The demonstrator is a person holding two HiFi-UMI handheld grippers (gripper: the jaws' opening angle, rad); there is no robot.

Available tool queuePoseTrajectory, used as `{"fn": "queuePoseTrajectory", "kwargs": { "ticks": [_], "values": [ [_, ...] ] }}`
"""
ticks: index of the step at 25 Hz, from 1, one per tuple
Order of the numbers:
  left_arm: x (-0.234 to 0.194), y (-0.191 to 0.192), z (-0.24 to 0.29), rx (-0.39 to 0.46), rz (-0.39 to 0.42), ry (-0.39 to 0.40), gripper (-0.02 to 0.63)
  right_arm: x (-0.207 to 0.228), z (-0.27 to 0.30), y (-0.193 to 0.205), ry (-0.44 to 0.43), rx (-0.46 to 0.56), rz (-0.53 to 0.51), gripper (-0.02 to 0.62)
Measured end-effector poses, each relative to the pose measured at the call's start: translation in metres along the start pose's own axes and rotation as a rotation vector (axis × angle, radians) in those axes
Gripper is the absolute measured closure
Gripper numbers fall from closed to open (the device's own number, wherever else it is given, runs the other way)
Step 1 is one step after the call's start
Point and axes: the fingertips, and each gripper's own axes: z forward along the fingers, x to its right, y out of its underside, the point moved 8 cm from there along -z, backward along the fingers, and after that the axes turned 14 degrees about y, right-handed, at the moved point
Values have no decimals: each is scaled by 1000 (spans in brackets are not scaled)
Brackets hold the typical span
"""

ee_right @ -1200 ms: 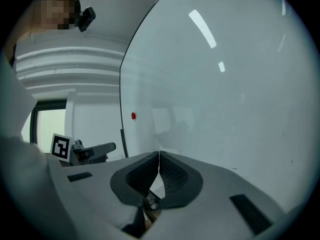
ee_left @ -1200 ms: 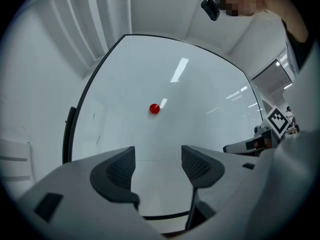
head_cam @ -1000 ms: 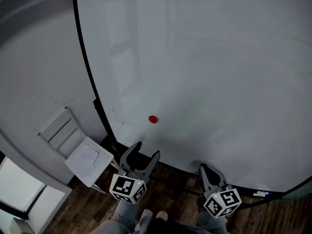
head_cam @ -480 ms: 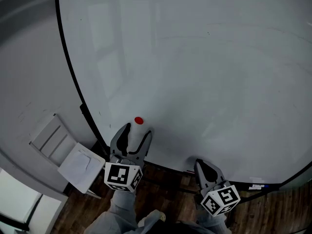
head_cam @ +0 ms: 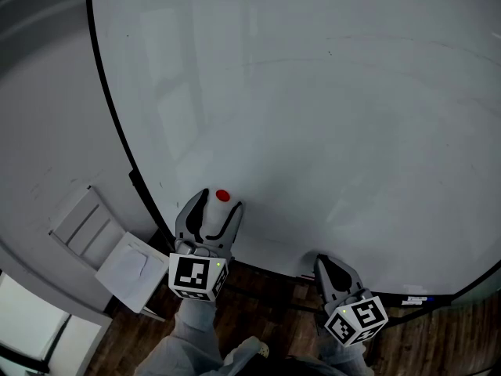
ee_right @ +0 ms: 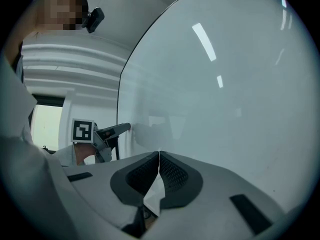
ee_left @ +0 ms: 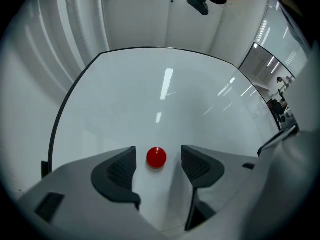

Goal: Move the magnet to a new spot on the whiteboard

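Left gripper [head_cam: 218, 202] released around magnet [ee_left: 156, 157]; right gripper [ee_right: 159, 156] clenched, empty.
The red, round magnet sits on the whiteboard [head_cam: 313, 116] toward 7 o'clock in the head view, near the board's lower edge. The left jaws stand apart on either side of it, with a gap visible on each side. The right gripper, at 5 o'clock, has its jaws pressed together, near that same edge.

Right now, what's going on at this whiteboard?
A person holding a gripper in each hand is working at a whiteboard. The left gripper is up against the board, open, with a small red magnet sitting between its jaws, a gap on both sides, so it is not yet gripped. The right gripper hangs lower down near the board's bottom edge, shut and empty.
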Motion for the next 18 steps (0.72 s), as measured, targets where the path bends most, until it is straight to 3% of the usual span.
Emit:
{"fn": "queuePoseTrajectory", "kwargs": {
  "ticks": [15, 18],
  "values": [
    [3, 6, 9, -4, 2, 12, 337, 8, -4, 0, 33, -12, 7, 568],
    [-1, 7, 6, -4, -5, 3, 376, 7, -4, 0, 33, -12, 9, 568]
  ]
}}
